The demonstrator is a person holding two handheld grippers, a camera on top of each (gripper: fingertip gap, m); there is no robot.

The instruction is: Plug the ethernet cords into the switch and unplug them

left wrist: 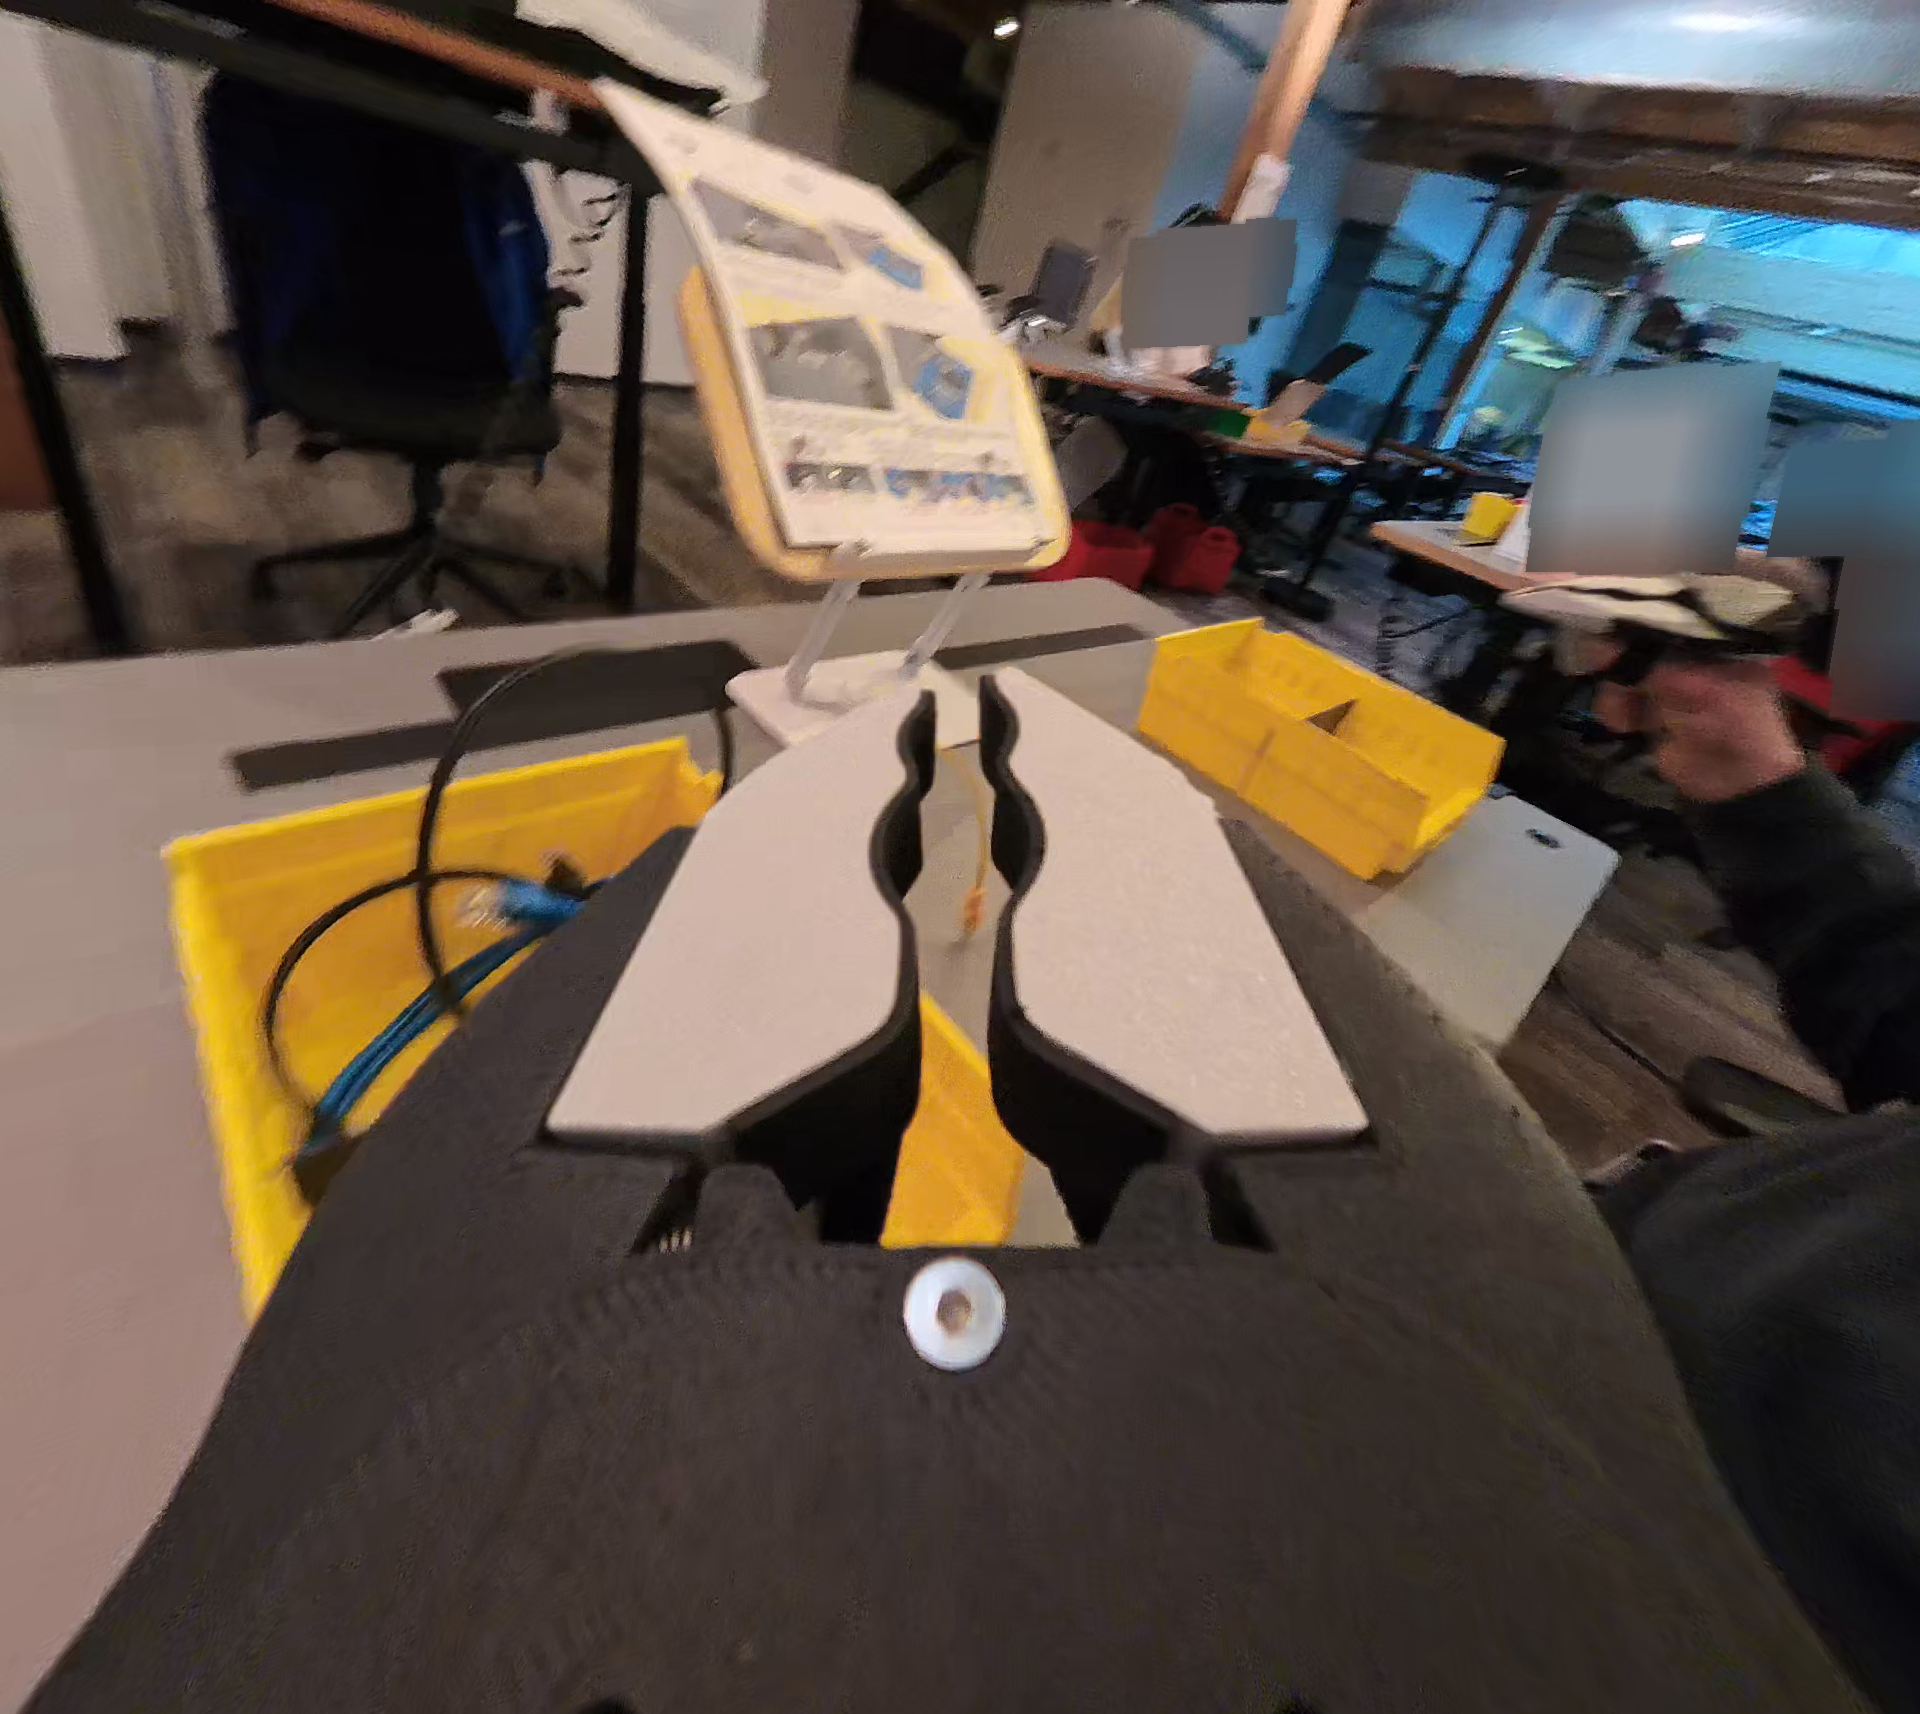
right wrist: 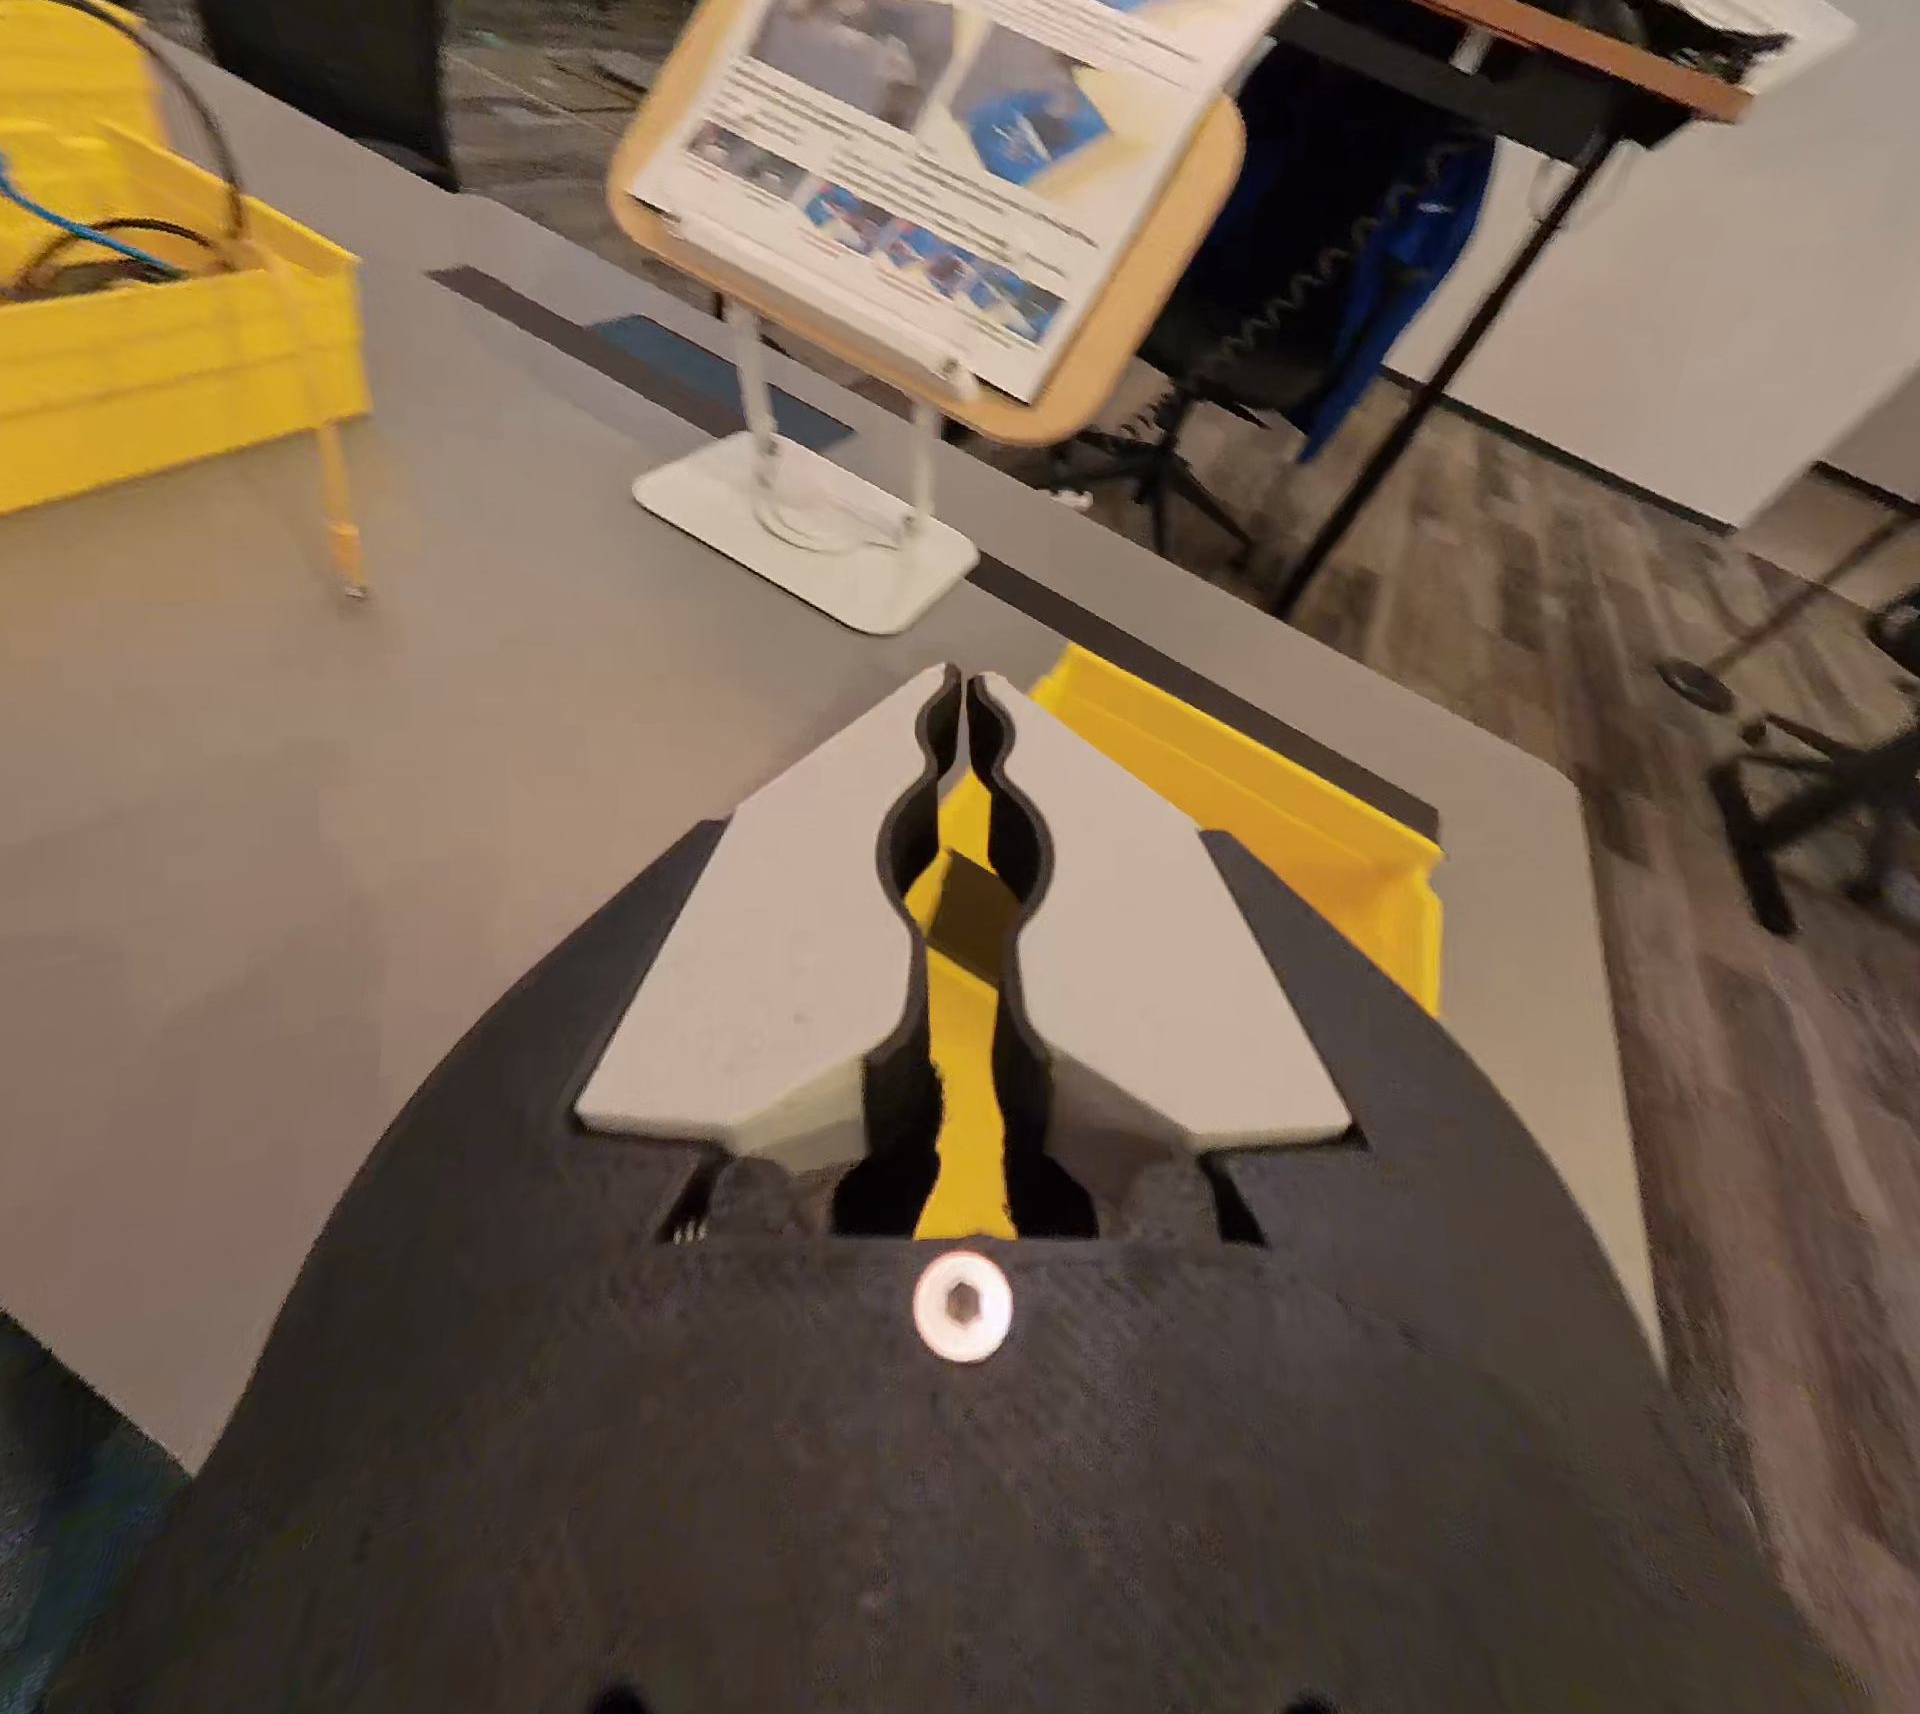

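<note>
Cords, blue [left wrist: 457, 989] & black [left wrist: 436, 791], in left yellow bin [left wrist: 260, 895]. Left hand-held gripper [left wrist: 958, 714] slightly open, empty; right hand-held gripper [right wrist: 958, 690] nearly closed, empty, over right bin [right wrist: 1247, 791] on counter [right wrist: 364, 781].

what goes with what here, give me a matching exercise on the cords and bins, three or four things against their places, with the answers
Things
1. orange cord end
2. blue cord
3. paper stand
4. right gripper

Places
A. coiled inside the left yellow bin with a black cord
B. above the right yellow bin, fingertips almost touching, nothing held
C. hanging over the bin wall, plug lying on the grey table
D. upright at the table's far edge, between the two bins

Pairs: 1-C, 2-A, 3-D, 4-B
</note>
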